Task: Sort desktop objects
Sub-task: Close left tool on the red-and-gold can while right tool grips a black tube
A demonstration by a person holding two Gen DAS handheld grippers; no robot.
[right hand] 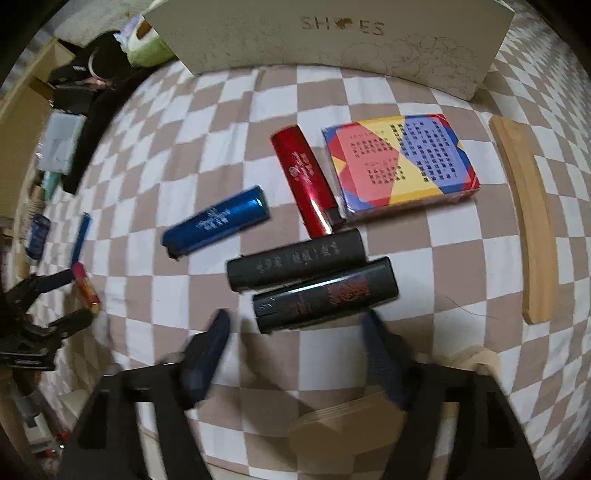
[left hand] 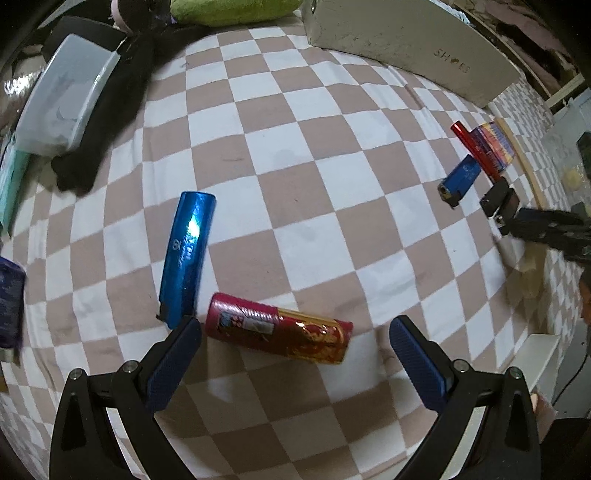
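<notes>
Currently the red-gold lighter (left hand: 277, 336) is lying on its side on the checked cloth (left hand: 295, 147), just ahead of the left gripper (left hand: 295, 334), whose jaws are standing spread with nothing between them. A blue lighter (left hand: 187, 254) is lying just beside it, its lower end near the left finger (left hand: 173, 363).

Over on the right side, the right gripper (right hand: 295, 325) is hovering with jaws spread and empty, close behind a black-red lighter (right hand: 325, 295). That one is lying against a plain black lighter (right hand: 295, 264). A red lighter (right hand: 304, 184) is sitting beyond them, touching a colourful card box (right hand: 399, 166); a second blue lighter (right hand: 216, 221) is lying apart to its left.

A shoe box (right hand: 332, 33) is standing at the far edge. A wooden strip (right hand: 528, 218) is lying to the right of the card box.
</notes>
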